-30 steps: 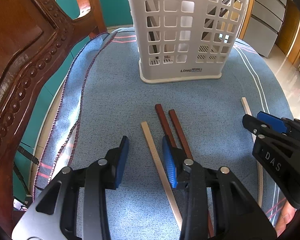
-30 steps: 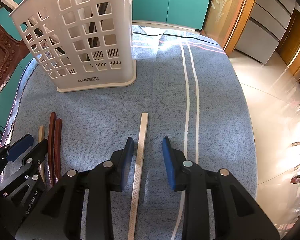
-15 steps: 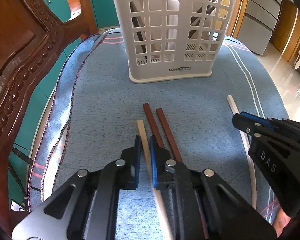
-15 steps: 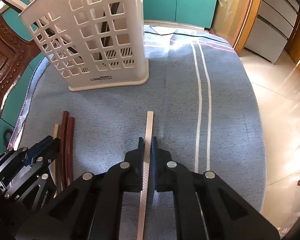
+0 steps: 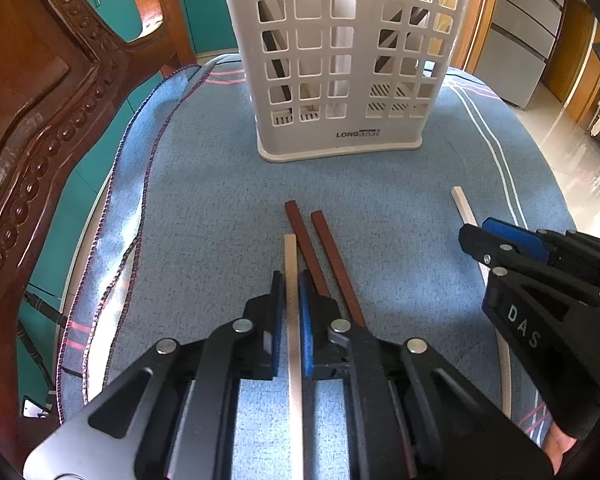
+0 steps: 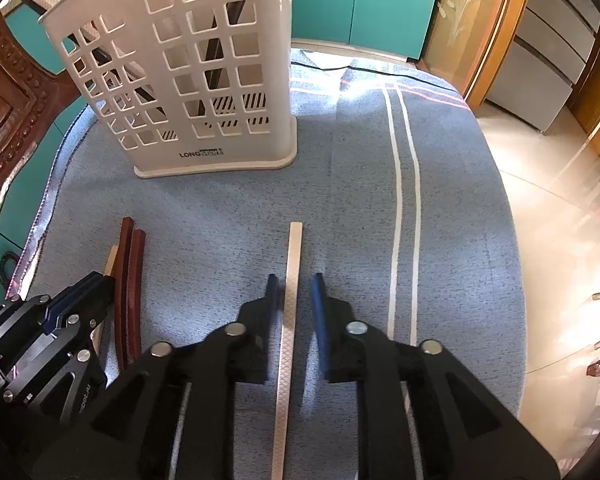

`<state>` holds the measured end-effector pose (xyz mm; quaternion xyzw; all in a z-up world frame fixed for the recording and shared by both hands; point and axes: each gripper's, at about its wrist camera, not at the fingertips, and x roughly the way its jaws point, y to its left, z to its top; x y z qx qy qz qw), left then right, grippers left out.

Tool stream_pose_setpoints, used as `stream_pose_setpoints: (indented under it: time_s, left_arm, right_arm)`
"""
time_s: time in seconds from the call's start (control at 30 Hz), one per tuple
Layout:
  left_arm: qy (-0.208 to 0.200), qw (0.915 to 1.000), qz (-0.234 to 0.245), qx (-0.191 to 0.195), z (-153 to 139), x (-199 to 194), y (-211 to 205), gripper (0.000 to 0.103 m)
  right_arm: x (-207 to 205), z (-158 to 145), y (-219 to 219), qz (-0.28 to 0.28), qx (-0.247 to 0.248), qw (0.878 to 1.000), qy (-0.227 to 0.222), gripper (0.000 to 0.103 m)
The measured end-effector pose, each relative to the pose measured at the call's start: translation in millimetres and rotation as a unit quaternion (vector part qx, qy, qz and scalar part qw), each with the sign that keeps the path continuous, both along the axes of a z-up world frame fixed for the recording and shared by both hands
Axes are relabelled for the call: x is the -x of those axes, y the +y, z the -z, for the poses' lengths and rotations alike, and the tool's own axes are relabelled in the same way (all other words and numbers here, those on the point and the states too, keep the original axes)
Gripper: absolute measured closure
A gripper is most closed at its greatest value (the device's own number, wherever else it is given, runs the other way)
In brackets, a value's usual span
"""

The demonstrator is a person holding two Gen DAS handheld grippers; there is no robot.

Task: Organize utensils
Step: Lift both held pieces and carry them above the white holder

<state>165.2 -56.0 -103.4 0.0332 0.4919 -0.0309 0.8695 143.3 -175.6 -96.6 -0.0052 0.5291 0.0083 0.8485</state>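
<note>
The left gripper [image 5: 291, 300] clamps a pale chopstick [image 5: 290, 264]; two brown chopsticks [image 5: 320, 256] lie at its 1 o'clock. The right gripper [image 6: 294, 300], jaws just reopened, straddles another pale chopstick [image 6: 293, 264] untouched. The white basket [image 6: 188, 92] stands at 11 o'clock.

left gripper [image 5: 290, 292] closed on pale chopstick [image 5: 292, 320], right gripper [image 6: 294, 292] reopening

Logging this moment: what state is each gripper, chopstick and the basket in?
Left gripper: shut on a pale chopstick.
Right gripper: jaws just opened; second pale chopstick lies loose between them.
Brown chopsticks: flat on the cloth, ungripped.
Basket: upright, holding utensils.
</note>
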Motion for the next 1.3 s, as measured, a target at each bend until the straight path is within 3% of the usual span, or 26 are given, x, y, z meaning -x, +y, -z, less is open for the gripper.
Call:
stream_pose_setpoints:
  time_s: [0.33,0.43,0.6,0.7,0.8,0.93,1.1,1.2,1.3]
  left_arm:
    - [0.000,0.9999,-0.003,-0.013,-1.9,6.2,0.6,0.087]
    - [0.001,1.0000,0.003,-0.005,-1.2,3.1,2.5,0.093]
    - [-0.003,0.9999,0.002,0.011,-4.6,2.1,5.0,0.096]
    - [-0.027,0.9991,-0.006,0.032,-22.1,6.6,13.5,0.096]
    - [-0.086,0.9933,-0.015,0.076,-61.2,22.5,29.7,0.096]
    - [-0.192,0.9740,-0.024,0.118,-123.4,57.7,53.8,0.096]
    - [-0.268,0.9447,-0.033,0.186,-174.5,86.3,81.2,0.096]
    - [-0.330,0.9174,-0.036,0.219,-207.8,99.7,91.7,0.096]
    - [-0.409,0.8812,-0.066,0.229,-237.3,113.6,98.2,0.096]
  right_arm:
    - [4.4,-0.1,5.8,-0.011,0.021,1.000,-0.004,0.079]
    - [6.0,-1.2,9.1,-0.020,0.010,1.000,-0.003,0.094]
    - [9.1,-7.9,4.4,-0.021,-0.026,0.999,-0.007,0.096]
    - [16.6,-27.5,0.3,-0.020,-0.036,0.999,-0.036,0.096]
    - [32.2,-64.1,-12.0,-0.019,-0.075,0.994,-0.073,0.096]
    - [58.1,-116.3,-30.6,-0.020,-0.123,0.983,-0.134,0.096]
    - [81.7,-176.2,-50.2,-0.007,-0.159,0.965,-0.206,0.096]
    - [83.9,-205.4,-55.5,0.001,-0.165,0.956,-0.245,0.096]
    - [80.3,-237.7,-55.9,0.008,-0.166,0.943,-0.288,0.096]
